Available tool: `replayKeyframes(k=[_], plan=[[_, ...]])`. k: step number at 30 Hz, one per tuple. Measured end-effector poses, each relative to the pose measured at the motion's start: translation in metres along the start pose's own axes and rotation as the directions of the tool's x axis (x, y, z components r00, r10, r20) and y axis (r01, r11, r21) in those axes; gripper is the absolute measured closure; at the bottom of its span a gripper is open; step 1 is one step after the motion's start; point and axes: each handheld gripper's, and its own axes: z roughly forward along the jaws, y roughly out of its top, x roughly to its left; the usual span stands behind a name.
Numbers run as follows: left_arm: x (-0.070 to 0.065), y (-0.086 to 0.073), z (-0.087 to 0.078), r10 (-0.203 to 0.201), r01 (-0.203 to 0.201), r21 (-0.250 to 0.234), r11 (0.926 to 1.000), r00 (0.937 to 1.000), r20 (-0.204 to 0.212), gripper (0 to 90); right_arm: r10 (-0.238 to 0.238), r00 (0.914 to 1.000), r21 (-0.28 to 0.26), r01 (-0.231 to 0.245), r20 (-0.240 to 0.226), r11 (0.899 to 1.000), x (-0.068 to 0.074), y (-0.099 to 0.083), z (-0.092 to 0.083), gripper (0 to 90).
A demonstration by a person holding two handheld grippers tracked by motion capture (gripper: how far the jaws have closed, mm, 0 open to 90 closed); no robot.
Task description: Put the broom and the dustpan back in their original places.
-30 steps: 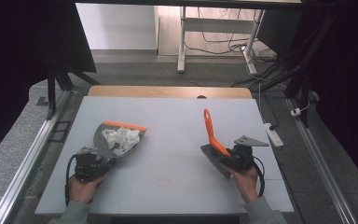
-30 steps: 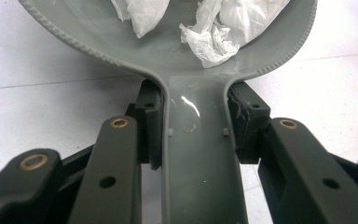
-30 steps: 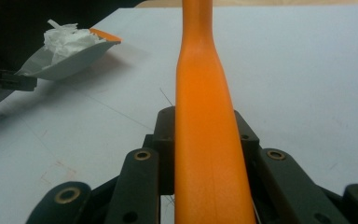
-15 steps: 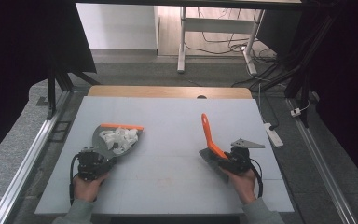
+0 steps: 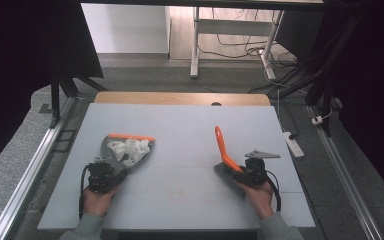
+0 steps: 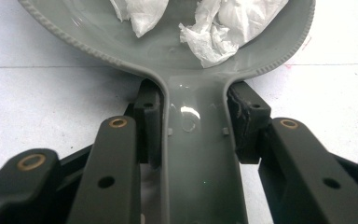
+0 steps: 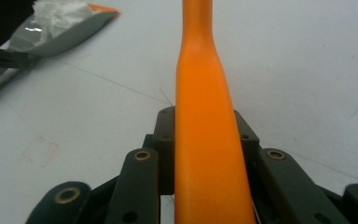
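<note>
A grey dustpan (image 5: 111, 148) with an orange lip lies on the white table (image 5: 180, 130) at the left, holding crumpled white paper (image 5: 129, 148). My left gripper (image 5: 112, 171) is shut on its handle (image 6: 196, 158), one jaw on each side; the paper (image 6: 223, 23) sits just ahead in the pan. At the right, my right gripper (image 5: 239, 173) is shut on a brush whose orange handle (image 5: 222, 145) slants up and to the left, with its grey bristles (image 5: 226, 176) on the table. The right gripper view has the orange handle (image 7: 205, 140) between the jaws and the dustpan (image 7: 60, 30) at the upper left.
A wooden strip (image 5: 180, 98) runs along the table's far edge. A white power strip (image 5: 292, 144) lies on the floor to the right, and a metal rail (image 5: 25, 170) runs along the left. White desk legs and cables stand beyond the table.
The brush handle has tipped slightly lower and to the left. The dustpan and left gripper have barely shifted.
</note>
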Motion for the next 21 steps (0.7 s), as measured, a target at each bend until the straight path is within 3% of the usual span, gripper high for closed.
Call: replayKeyframes(k=[6, 12, 21], plan=[[-0.001, -0.001, -0.006, 0.031, -0.031, -0.026, 0.9992, 0.9995, 0.005, 45.6, 0.018, 0.9997, 0.002, -0.018, 0.017, 1.0, -0.006, 0.0, 0.0, 70.0], [0.004, -0.003, -0.018, 0.063, -0.062, -0.056, 0.9965, 0.9977, 0.025, 31.8, -0.006, 0.9992, 0.016, 0.006, 0.039, 1.0, -0.012, 0.001, 0.001, 69.3], [0.008, -0.002, -0.025, 0.08, -0.077, -0.083, 0.9935, 0.9963, 0.031, 28.7, -0.036, 0.9954, 0.047, 0.032, 0.088, 0.998, -0.023, 0.004, 0.001, 57.0]])
